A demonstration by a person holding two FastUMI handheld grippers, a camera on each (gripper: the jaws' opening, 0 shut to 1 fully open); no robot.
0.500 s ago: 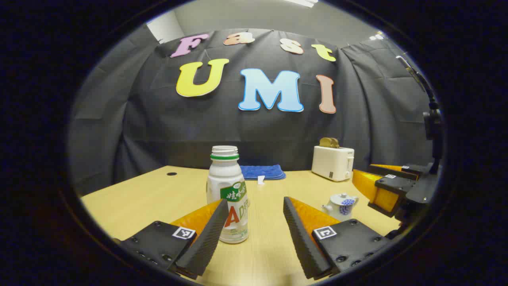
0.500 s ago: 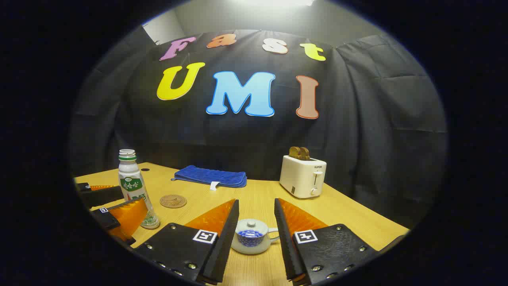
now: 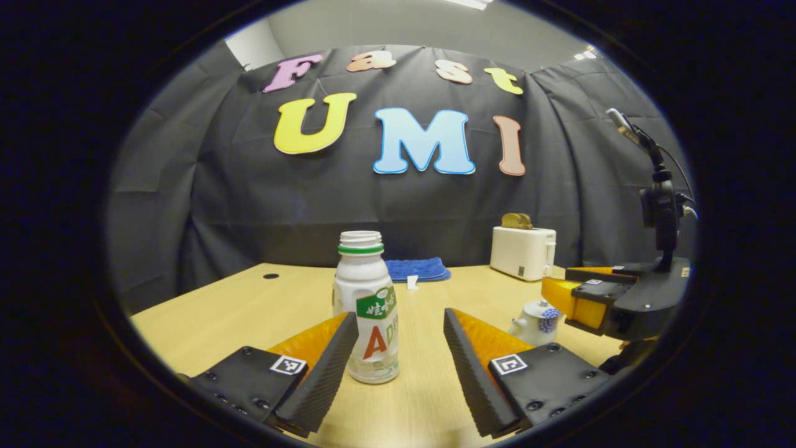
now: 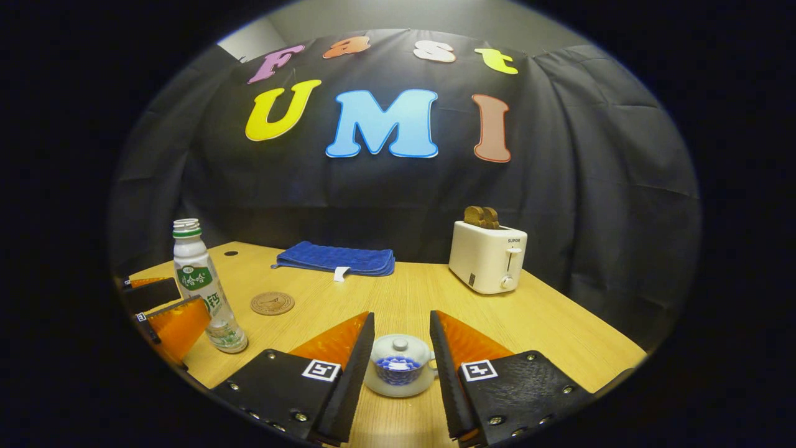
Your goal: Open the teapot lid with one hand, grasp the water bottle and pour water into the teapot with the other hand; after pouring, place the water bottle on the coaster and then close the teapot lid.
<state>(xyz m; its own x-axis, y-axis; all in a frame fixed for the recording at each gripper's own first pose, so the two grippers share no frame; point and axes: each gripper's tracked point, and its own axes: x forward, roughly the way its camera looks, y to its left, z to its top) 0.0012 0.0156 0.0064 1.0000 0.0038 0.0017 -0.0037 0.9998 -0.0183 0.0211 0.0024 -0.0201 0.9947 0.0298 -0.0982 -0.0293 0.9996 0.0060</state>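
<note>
Beside the coaster (image 4: 272, 303), the water bottle (image 3: 368, 314) stands uncapped between the left gripper (image 3: 398, 354)'s wide fingers. The teapot (image 4: 398, 366), lid on, sits between the right gripper (image 4: 401, 358)'s wide fingers; pinch the knob squarely.

Wooden table (image 4: 559, 336); on it bottle (image 4: 202, 289), coaster (image 4: 272, 303), blue cloth (image 4: 336, 258), toaster (image 4: 487, 255), teapot (image 4: 399, 367)

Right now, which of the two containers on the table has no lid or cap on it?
The bottle: its threaded neck is bare and open. The teapot between the right gripper's fingers has its knobbed lid seated.
</note>
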